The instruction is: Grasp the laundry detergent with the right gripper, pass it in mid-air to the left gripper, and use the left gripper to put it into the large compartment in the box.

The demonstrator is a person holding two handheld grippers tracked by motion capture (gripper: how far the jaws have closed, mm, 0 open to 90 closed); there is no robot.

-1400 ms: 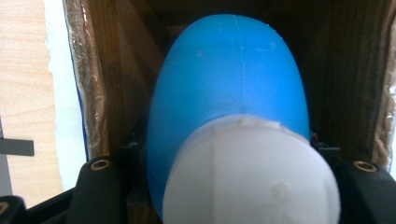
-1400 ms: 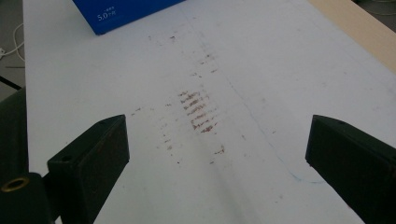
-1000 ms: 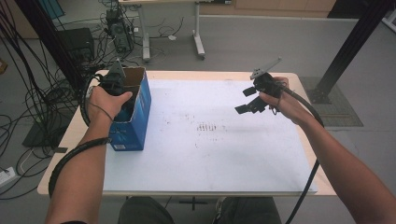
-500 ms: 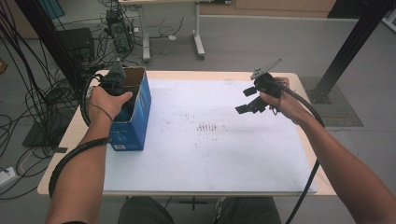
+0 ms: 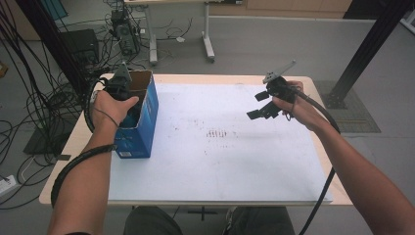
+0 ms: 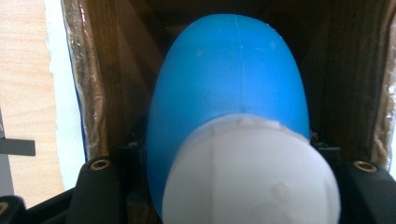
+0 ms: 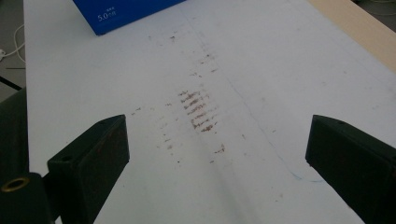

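Observation:
An open blue cardboard box (image 5: 141,126) stands on the left of the white mat (image 5: 220,161); its corner also shows in the right gripper view (image 7: 122,14). My left gripper (image 5: 121,87) reaches down into the box from above. In the left gripper view, its jaws sit on either side of a blue bottle (image 6: 229,79) with a white cap (image 6: 250,172), inside the box's brown walls. My right gripper (image 5: 259,105) hovers over the right of the mat, open, with nothing between its jaws (image 7: 215,154).
The mat has a patch of brown smudges (image 5: 218,133) near its middle (image 7: 198,109). Bare wooden table edge (image 5: 78,142) runs around the mat. Cables and equipment lie on the floor (image 5: 58,98) to the left.

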